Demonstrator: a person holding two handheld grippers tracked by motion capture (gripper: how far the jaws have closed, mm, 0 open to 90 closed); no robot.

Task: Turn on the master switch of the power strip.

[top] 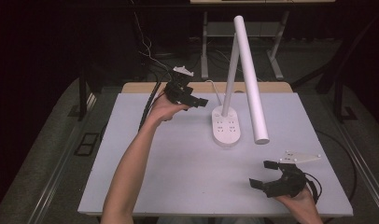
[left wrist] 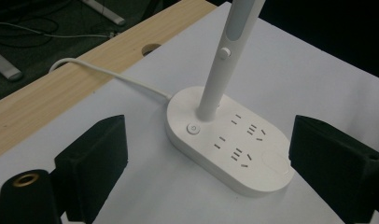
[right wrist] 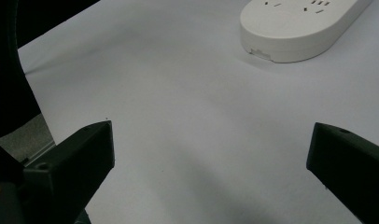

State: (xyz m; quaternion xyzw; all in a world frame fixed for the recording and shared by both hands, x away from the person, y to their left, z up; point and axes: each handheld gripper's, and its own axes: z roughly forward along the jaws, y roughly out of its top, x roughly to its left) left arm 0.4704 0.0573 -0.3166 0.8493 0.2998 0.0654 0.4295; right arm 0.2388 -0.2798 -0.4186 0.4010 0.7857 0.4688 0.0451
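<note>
My left gripper [top: 197,101], jaws apart and empty, nears the white desk lamp [left wrist: 227,149] standing mid-table just beside it; my right gripper [top: 267,175], equally wide and empty, waits well apart near the table's [top: 145,186] front edge. To do this well I'd line up squarely on the round power button [left wrist: 193,129] beside the stem [left wrist: 215,79]. The lamp head is cut off in the left gripper view, and whether the lamp is lit I cannot tell.

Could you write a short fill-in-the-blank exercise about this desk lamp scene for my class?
1. The lamp base has a round ______ button beside the foot of the pole.
2. A white ______ runs from the base across the wooden table edge.
3. The left tongs are ______, with nothing between their jaws.
4. The right tongs sit near the table's ______ edge, apart from the lamp.

Missing words: power; cable; open; front
</note>
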